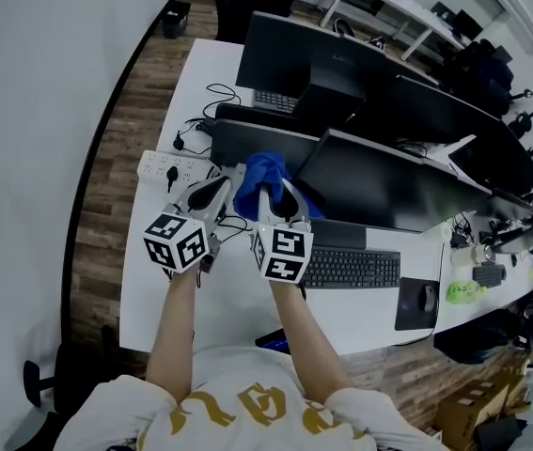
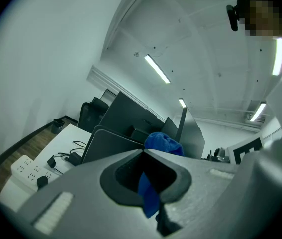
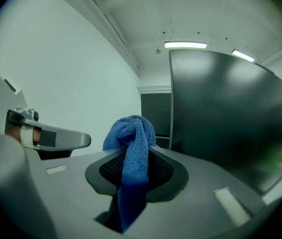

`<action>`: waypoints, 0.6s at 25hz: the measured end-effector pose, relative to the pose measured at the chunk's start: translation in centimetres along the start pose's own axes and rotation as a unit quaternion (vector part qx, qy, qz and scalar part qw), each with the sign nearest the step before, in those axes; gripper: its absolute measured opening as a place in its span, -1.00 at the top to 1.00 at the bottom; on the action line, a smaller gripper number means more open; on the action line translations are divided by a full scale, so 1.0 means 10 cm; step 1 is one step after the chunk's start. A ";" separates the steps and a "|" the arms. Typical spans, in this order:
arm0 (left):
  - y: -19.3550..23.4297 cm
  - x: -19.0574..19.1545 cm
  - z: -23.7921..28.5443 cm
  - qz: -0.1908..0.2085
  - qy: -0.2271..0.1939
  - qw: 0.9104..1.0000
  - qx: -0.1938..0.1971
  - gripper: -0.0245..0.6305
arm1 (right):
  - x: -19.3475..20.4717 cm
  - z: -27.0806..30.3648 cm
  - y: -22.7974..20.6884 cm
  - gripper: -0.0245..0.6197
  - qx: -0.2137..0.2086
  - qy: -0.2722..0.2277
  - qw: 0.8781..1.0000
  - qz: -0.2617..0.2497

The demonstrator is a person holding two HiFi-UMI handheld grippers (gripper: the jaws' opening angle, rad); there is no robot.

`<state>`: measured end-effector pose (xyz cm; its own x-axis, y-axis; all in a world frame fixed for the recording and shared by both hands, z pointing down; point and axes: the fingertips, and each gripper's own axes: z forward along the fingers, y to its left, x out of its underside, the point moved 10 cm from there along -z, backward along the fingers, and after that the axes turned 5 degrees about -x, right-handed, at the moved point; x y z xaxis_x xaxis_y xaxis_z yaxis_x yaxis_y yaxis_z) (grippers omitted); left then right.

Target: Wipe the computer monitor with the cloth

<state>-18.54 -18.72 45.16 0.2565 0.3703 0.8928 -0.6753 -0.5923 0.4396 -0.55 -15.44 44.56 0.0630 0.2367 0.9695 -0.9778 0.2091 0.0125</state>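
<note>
The white desk (image 1: 238, 299) runs along the wall with a row of dark monitors on it. The widest monitor (image 1: 388, 191) stands right behind the keyboard (image 1: 351, 268), and a second monitor (image 1: 257, 144) sits just to its left. From where I stand, the person holds the blue cloth (image 1: 264, 169) up in the air at the seam between those two screens, near the wide one's upper left corner. I can't tell if it touches the glass yet.

Both tools are clamped on it. The left gripper (image 1: 228, 181) pinches only a thin corner, a small tail of cloth hanging through its closed jaws. The right gripper (image 1: 271, 191) has a thick fold bunched between its jaws, with the wad standing up above the tips. The power strip (image 1: 174, 167) and the mouse (image 1: 427, 297) lie well clear of all this.

The wipe itself looks about to begin. I'd say the wad above the right jaws should meet the screen, not the hard jaw tips, so tilt the gripper to lead with the cloth. Press lightly, since the screen could rock on its stand. The left grip looks slim and may slip; wiping with the right alone seems safer.
</note>
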 end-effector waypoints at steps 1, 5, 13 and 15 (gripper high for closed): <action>0.00 0.00 0.01 0.000 0.001 1.000 0.001 0.93 | 0.03 0.00 0.00 0.58 0.001 0.002 1.000 0.000; 0.01 0.02 0.03 -0.001 0.006 1.000 0.002 0.93 | 0.12 0.02 0.00 0.58 -0.002 0.015 0.999 0.035; 0.04 0.06 0.04 -0.002 0.014 1.000 -0.001 0.93 | 0.38 0.06 -0.02 0.59 -0.008 0.040 0.995 0.093; 0.08 0.07 0.05 -0.002 0.016 1.000 -0.003 0.93 | 0.44 0.08 -0.03 0.58 -0.011 0.044 0.994 0.104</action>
<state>-18.53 -19.27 46.16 0.2359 0.3957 0.8876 -0.6782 -0.5871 0.4420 -0.18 -15.19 49.03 -0.1219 0.3592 0.9253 -0.9668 0.1681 -0.1926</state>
